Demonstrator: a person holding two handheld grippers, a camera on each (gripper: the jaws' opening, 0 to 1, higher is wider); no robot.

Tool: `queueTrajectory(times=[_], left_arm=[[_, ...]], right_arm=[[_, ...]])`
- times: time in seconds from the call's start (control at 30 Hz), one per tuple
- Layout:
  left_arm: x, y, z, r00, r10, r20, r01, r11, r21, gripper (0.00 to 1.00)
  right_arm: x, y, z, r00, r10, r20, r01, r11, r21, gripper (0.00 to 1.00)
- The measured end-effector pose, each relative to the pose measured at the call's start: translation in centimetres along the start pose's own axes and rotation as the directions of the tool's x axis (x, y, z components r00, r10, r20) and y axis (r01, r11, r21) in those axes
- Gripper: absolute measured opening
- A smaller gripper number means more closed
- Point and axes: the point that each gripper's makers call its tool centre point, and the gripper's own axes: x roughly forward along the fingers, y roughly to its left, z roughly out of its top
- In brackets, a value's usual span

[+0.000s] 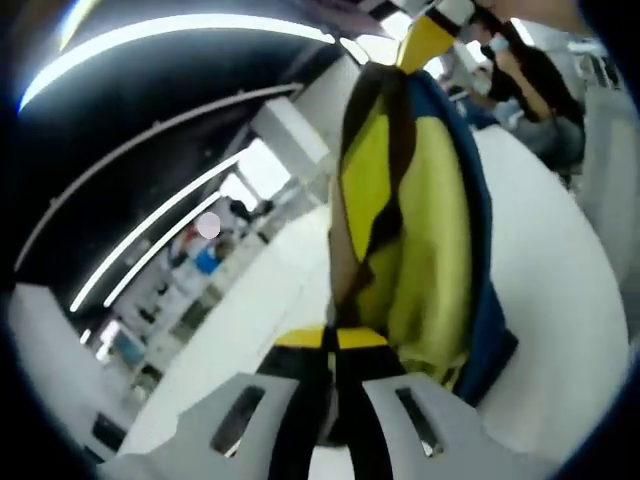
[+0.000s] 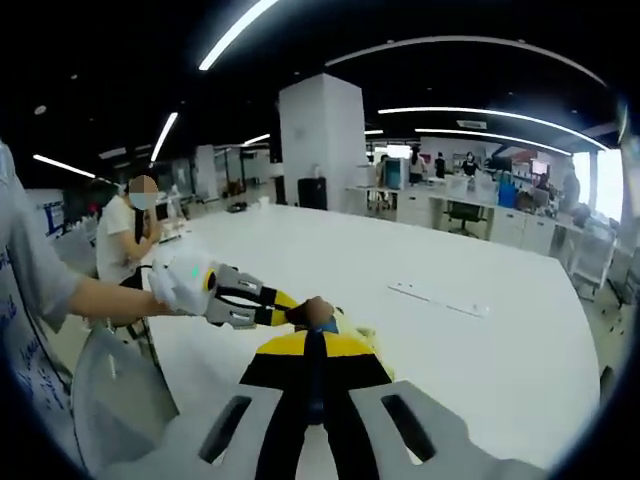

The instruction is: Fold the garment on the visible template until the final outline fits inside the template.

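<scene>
I count one garment, yellow, blue and brown, hanging bunched in the air above the white surface. I have two tools on it: my left tool is pinched tight on its lower edge, and my right tool is clamped on cloth too, tip to tip with the left. Beyond the surface, a white pillar, desks, ceiling light strips and several people.

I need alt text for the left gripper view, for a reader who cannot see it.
The left gripper is shut on a yellow, black and blue garment, which stretches away to the right gripper at the top. A white table lies behind, in a large office.
</scene>
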Motion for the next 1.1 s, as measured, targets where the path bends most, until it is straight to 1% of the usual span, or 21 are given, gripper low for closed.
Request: queueTrajectory(times=[0.1,0.13,0.2,0.27,0.33,0.37,0.4,0.53,0.63,0.73,0.87,0.97,1.1], left_arm=[[-0.5,0.1,0.5,1.0,0.005,0.0,-0.005,1.0,-0.003,0.0],[-0.8,0.4,0.6,1.0,0.016,-0.001,-0.016,1.0,-0.005,0.0],[-1.0,0.7,0.7,1.0,0.027,-0.008,-0.027,1.0,-0.003,0.0],[-1.3,0.9,0.8,0.999,0.027,-0.018,-0.028,0.999,-0.027,0.0],[-1.6,1.2,0.9,0.999,0.039,-0.022,-0.039,0.999,-0.019,0.0],[-1.8,1.3,0.9,0.999,0.035,-0.035,-0.036,0.999,-0.026,0.0],[-2.0,1.5,1.0,0.999,0.038,-0.034,-0.039,0.999,-0.029,0.0],[-3.0,2.0,1.9,0.998,0.043,-0.036,-0.044,0.998,-0.041,0.0],[-3.6,2.7,2.5,0.997,0.064,-0.037,-0.065,0.997,-0.033,0.0],[-4.1,3.1,3.1,0.997,0.066,-0.035,-0.068,0.996,-0.05,0.0],[-4.9,3.5,3.9,0.997,0.065,-0.042,-0.068,0.996,-0.052,0.0],[-5.4,4.0,4.6,0.997,0.062,-0.046,-0.064,0.997,-0.043,0.0],[-6.5,4.9,5.8,0.997,0.069,-0.035,-0.071,0.995,-0.064,0.0]], right_arm=[[0.0,-0.1,-0.1,1.0,-0.003,-0.001,0.003,1.0,0.0,0.03],[0.0,-0.1,-0.1,1.0,-0.003,-0.003,0.003,1.0,-0.002,0.03],[0.0,-0.3,-0.1,1.0,-0.004,-0.005,0.004,1.0,-0.004,0.03],[0.1,-0.4,-0.1,1.0,-0.005,-0.007,0.005,1.0,-0.007,0.03],[0.1,-0.4,-0.1,1.0,-0.005,-0.006,0.005,1.0,-0.009,0.03],[0.0,-0.5,0.0,1.0,-0.005,-0.005,0.005,1.0,-0.01,0.03],[0.0,-0.5,0.0,1.0,-0.006,-0.005,0.006,1.0,-0.012,0.03],[-0.2,-0.5,0.1,1.0,-0.007,-0.007,0.007,1.0,-0.019,0.03],[-0.3,-0.5,0.2,1.0,-0.011,-0.006,0.011,1.0,-0.023,0.03],[-0.4,-0.5,0.3,1.0,-0.01,-0.006,0.01,1.0,-0.028,0.03],[-0.4,-0.3,0.4,1.0,-0.008,-0.005,0.007,0.999,-0.036,0.03],[-0.4,-0.3,0.9,1.0,-0.009,0.003,0.009,0.999,-0.04,0.03],[-0.6,-0.6,1.9,1.0,-0.014,0.017,0.015,0.998,-0.057,0.03]])
